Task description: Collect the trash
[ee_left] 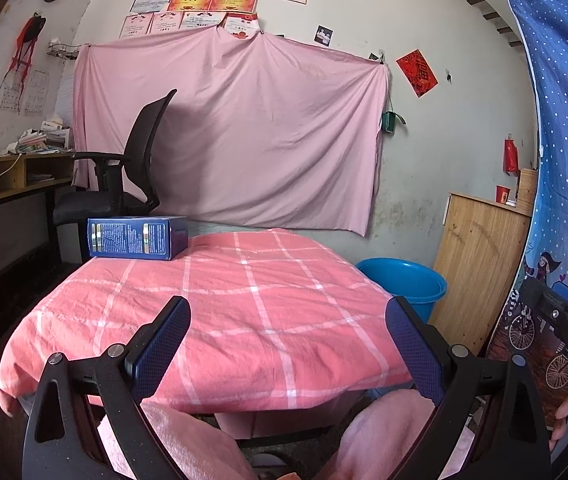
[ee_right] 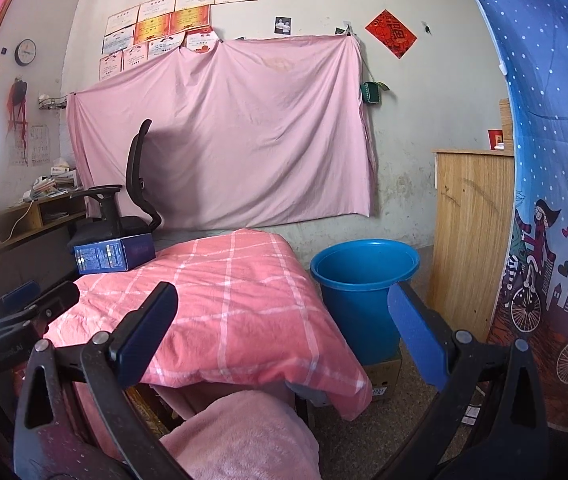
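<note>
Blue box (ee_left: 137, 237) on the bench's (ee_left: 220, 320) far-left corner; blue bucket (ee_right: 360, 280) beside it (both grippers' fingers wide, empty).

Table top: the pink checked cloth (ee_left: 244, 312) is bare over the near and middle part, so it is free to pass there.
Far left corner: a blue box (ee_left: 138, 238) lies here, the only thing on the cloth.
Behind the box: a black office chair (ee_left: 132, 160) stands close and blocks this side.
Right of table: a blue bucket (ee_right: 364, 276) stands on the floor just beside the table edge, its mouth open upward and unobstructed.
Far right: a wooden cabinet (ee_right: 472, 232) and a blue curtain (ee_right: 556, 160) close the way.
</note>
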A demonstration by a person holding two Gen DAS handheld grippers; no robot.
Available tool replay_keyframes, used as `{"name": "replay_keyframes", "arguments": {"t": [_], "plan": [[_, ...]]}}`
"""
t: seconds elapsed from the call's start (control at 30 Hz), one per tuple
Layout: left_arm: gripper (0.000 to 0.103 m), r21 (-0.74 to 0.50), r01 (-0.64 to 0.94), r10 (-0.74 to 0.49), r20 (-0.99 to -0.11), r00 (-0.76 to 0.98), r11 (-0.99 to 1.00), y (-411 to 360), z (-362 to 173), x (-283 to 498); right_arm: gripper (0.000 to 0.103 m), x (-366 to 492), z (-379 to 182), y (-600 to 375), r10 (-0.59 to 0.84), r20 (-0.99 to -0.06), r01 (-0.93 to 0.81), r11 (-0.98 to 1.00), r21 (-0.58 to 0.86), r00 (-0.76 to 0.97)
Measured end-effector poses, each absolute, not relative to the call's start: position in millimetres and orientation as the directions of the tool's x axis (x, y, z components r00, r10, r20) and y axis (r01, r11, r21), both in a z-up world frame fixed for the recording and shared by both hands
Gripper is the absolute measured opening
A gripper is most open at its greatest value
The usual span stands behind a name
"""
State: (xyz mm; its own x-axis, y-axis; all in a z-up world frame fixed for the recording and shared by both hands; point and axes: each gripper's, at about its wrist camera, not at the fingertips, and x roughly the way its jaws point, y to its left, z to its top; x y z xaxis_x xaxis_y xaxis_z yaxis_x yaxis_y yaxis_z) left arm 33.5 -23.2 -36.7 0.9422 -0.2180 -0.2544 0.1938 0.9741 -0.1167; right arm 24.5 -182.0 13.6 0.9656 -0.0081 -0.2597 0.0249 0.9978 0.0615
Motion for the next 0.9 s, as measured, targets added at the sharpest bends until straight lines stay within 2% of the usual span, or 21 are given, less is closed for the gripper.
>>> {"name": "replay_keyframes", "arguments": {"t": [0.9], "plan": [[0.096, -0.114, 0.202, -0.225, -0.254, 0.941, 0.973, -30.1, -51.7, 11.7, 0.103, 4.4, -7.9, -172.6, -0.042, -0.281, 0.050, 0.999, 0.022, 0.959]]}}
